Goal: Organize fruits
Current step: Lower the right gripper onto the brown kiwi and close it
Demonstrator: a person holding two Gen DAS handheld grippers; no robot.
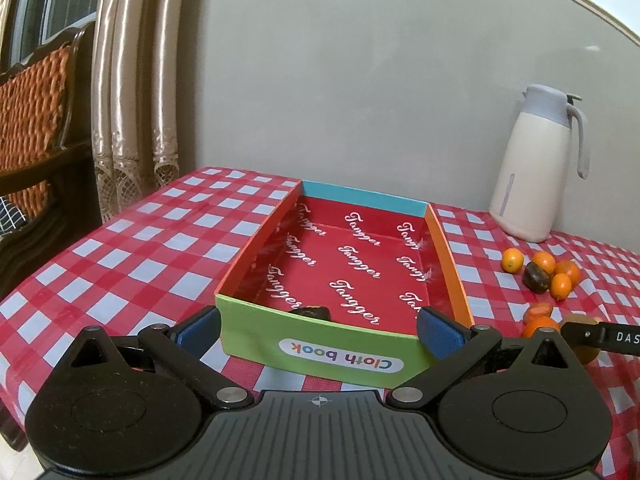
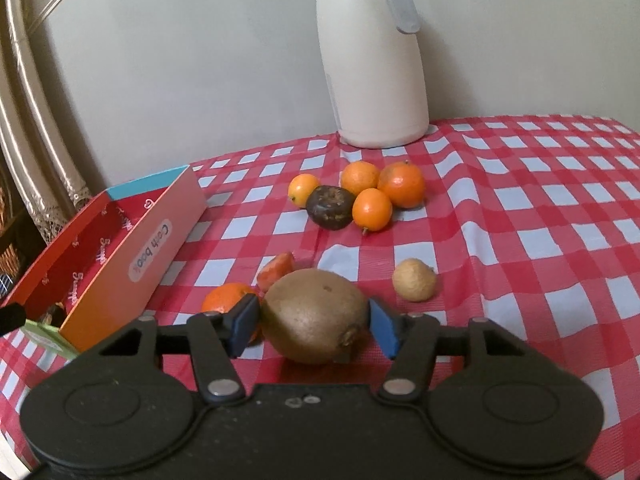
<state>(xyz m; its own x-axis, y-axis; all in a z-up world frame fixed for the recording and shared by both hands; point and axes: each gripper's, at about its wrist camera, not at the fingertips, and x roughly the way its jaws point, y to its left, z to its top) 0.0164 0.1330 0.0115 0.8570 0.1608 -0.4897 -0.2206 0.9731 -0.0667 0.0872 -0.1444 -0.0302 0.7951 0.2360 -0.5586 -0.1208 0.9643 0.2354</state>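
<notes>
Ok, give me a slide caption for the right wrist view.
Right gripper closed on a kiwi, with oranges and a thermos behind.

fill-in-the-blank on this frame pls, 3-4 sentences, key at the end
1. The right gripper has its blue pads on either side of the brown ____.
2. The left gripper straddles the green end wall of the box, printed "Cloth ____".
3. The cream jug stands on the checked tablecloth against the ____.
4. The one dark fruit in the far cluster is ringed by ____ orange fruits.

Missing: kiwi; book; wall; four
</notes>
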